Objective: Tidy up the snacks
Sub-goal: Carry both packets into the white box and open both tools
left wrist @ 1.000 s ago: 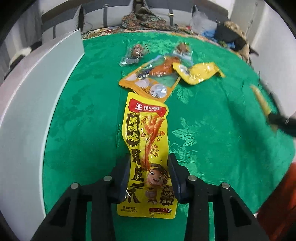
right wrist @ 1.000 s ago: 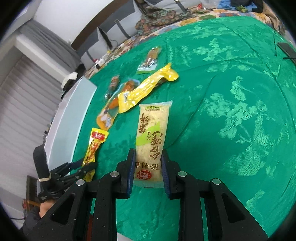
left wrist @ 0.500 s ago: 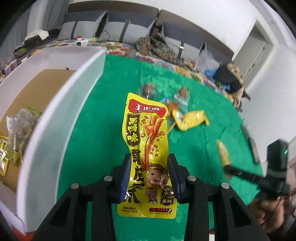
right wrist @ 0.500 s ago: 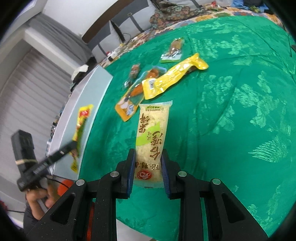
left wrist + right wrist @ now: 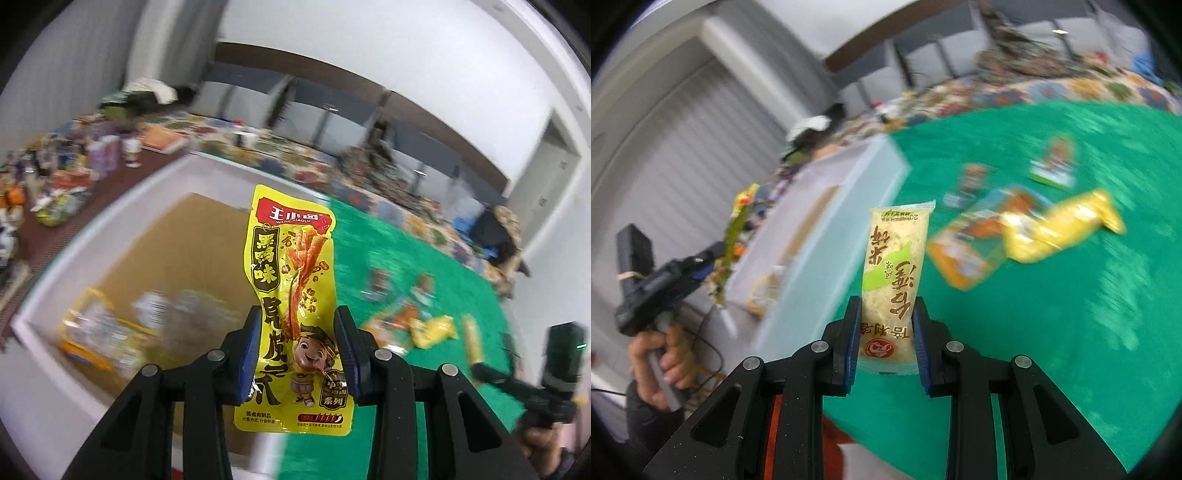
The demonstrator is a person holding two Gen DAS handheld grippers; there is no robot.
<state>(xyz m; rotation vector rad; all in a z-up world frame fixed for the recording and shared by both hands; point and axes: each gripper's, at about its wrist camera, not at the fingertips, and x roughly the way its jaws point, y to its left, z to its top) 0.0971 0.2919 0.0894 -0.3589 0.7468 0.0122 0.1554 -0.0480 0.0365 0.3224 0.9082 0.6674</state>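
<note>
You can't read the packets in the box (image 5: 110,328) at eight o'clock or the table snacks (image 5: 1034,229) at two o'clock, all blur.

Yellow snack packet (image 5: 293,295) upright over white box (image 5: 110,236); pale rice-cracker packet (image 5: 894,284) upright; remaining snacks (image 5: 1027,225), blurred, seemingly flat on cloth.

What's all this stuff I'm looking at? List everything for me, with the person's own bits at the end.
yellow snack packet: one, yellow with red banner, held upright over the box.
pale rice-cake packet: one, cream and green, held above the cloth.
white box: one, white walls, brown floor, left of the cloth; blurred packets lie inside.
green cloth: one, green, covering the table.
loose snack packets: about five, orange, yellow and clear, lying on the cloth.
clutter: many, mixed colours, beyond the box; too blurred to name.
left gripper: one, black, jaws shut on the yellow snack packet.
right gripper: one, black, jaws shut on the pale rice-cake packet.
hand: one, on the left gripper's handle.
</note>
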